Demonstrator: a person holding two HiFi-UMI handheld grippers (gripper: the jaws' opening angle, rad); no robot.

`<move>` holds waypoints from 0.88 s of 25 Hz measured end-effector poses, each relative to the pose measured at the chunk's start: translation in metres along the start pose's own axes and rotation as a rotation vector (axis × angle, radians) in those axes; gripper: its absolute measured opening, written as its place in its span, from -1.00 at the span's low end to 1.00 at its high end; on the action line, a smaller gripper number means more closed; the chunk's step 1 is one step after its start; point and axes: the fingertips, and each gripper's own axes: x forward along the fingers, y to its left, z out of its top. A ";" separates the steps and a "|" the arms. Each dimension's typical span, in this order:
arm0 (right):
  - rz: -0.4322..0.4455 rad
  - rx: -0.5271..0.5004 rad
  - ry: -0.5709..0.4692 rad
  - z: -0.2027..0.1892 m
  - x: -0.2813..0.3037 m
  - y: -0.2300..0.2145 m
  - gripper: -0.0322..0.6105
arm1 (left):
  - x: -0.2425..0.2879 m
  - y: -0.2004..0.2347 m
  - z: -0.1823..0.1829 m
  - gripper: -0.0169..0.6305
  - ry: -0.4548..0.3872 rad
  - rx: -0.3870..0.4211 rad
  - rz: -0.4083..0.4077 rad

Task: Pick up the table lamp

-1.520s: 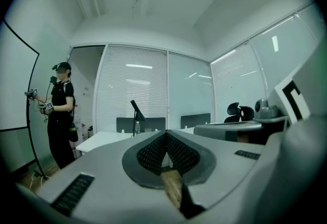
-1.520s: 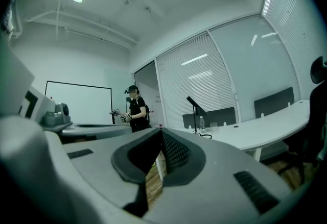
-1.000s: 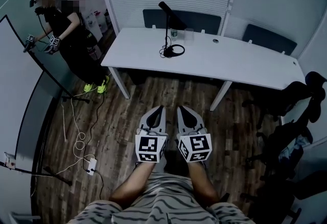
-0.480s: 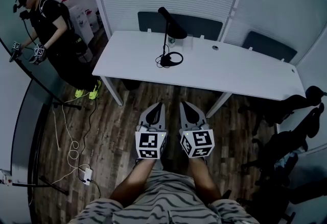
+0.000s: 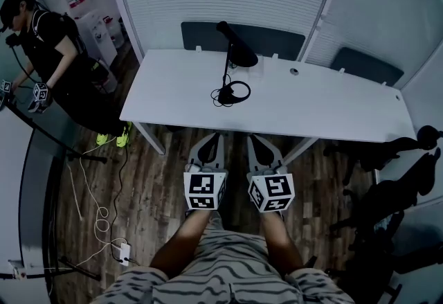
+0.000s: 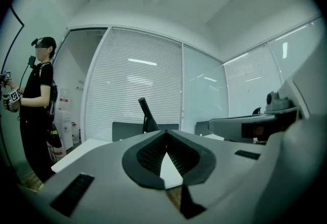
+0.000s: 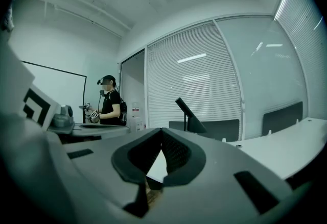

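While you are holding left gripper [image 5: 216, 138] and right gripper [image 5: 251, 138] pressed together, empty, short of the table [image 5: 173, 91], you are needing jaws spread for the thin stem of the lamp [image 5: 227, 73].

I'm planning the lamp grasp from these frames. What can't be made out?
- The lamp base: hidden behind the left gripper and the right gripper in their own views; small and dark in the head view.
- A dark loop by the base, head view: cable or headphones, too small to tell.
- The chairs at right, head view: too dark.
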 end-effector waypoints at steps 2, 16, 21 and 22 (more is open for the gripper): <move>-0.021 0.005 -0.002 0.000 0.011 -0.003 -0.87 | 0.010 0.011 0.001 -0.92 0.000 0.000 -0.007; -0.053 -0.003 0.036 -0.014 0.077 -0.026 -0.87 | 0.072 0.042 -0.015 -0.92 0.032 -0.022 -0.042; -0.046 0.003 0.021 -0.015 0.107 -0.046 -0.87 | 0.106 0.050 -0.015 -0.92 0.035 0.004 -0.036; -0.044 0.004 0.019 -0.015 0.114 -0.050 -0.87 | 0.113 0.053 -0.015 -0.92 0.036 0.010 -0.035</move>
